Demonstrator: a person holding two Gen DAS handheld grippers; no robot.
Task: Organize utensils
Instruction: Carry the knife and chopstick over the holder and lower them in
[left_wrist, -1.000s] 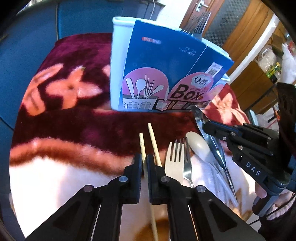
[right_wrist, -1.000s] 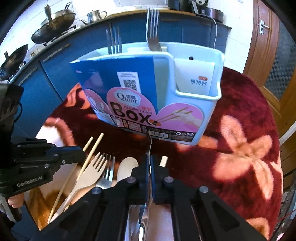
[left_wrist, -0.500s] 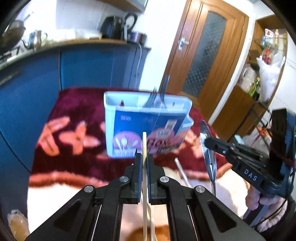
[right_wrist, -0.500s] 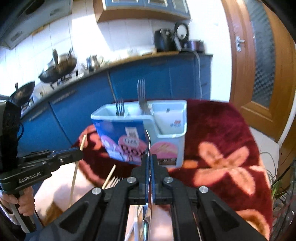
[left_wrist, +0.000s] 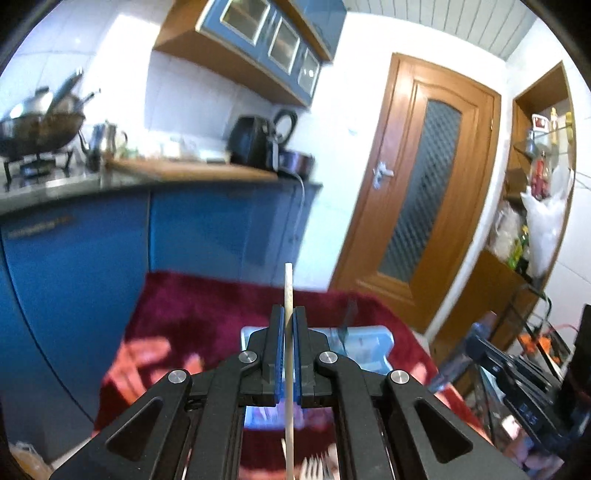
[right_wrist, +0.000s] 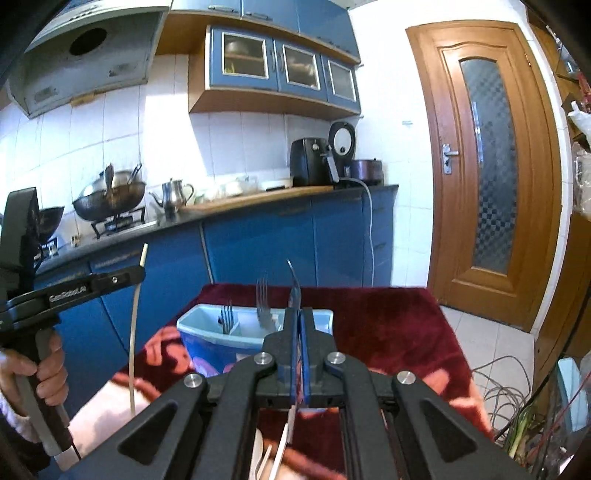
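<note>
The left gripper (left_wrist: 288, 314) is clamped on a wooden chopstick (left_wrist: 287, 288), held upright above the light blue utensil box (right_wrist: 207, 328) on the dark red flowered cloth (right_wrist: 388, 317). The right gripper (right_wrist: 297, 317) pinches a thin metal utensil (right_wrist: 294, 280), probably a spoon seen edge-on. The left tool's side reads "GenRobot.AI" (right_wrist: 68, 294). Forks (right_wrist: 263, 295) stand in the box.

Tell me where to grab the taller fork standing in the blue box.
Grip the taller fork at its neck just below the tines, coming straight down from above. It stands tines-up with the handle sunk in the blue box, so only that part clears the rim.
</note>
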